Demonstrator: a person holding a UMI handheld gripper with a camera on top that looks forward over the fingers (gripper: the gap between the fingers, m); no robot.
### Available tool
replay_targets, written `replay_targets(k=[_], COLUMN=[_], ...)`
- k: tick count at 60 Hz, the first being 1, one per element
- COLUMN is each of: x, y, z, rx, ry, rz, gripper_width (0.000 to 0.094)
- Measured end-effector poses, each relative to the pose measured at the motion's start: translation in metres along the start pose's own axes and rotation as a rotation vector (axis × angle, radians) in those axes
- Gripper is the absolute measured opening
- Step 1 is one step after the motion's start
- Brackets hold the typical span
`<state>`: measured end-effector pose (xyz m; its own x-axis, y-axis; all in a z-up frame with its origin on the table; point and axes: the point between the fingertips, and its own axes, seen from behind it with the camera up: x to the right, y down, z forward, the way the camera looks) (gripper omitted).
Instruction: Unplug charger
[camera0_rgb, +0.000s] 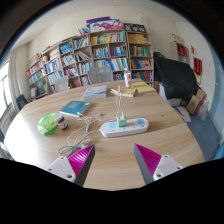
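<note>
My hand-held gripper (113, 163) hovers above the near part of the desk (60, 145), its two fingers spread wide with the pink pads (78, 157) facing each other and nothing between them. Beyond the fingers, near the middle of the desk, a white power strip (124, 127) lies flat. The charger (122, 119) stands plugged into it, a greenish-white block, with a thin white cable (116, 100) rising from it. Left of the strip are a small bottle (62, 122) and a green bag (48, 123), just beside each other. Farther back on the desk lie a blue book (74, 108) and a few papers. Bookshelves (90, 55) full of books line the far wall, and a dark chair (175, 78) stands at the right.
</note>
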<state>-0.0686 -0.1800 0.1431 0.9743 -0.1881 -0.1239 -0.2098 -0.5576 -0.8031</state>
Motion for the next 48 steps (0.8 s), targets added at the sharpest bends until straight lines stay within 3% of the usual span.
replay_targets(k=[24, 48], x=[0.019, 0.029], y=[-0.005, -0.05], z=[0.081, 0.201], rx=[0.014, 0.068], ry=[-0.043, -0.071], rz=[-0.007, -0.131], gripper_width=[0.0826, 0.0803])
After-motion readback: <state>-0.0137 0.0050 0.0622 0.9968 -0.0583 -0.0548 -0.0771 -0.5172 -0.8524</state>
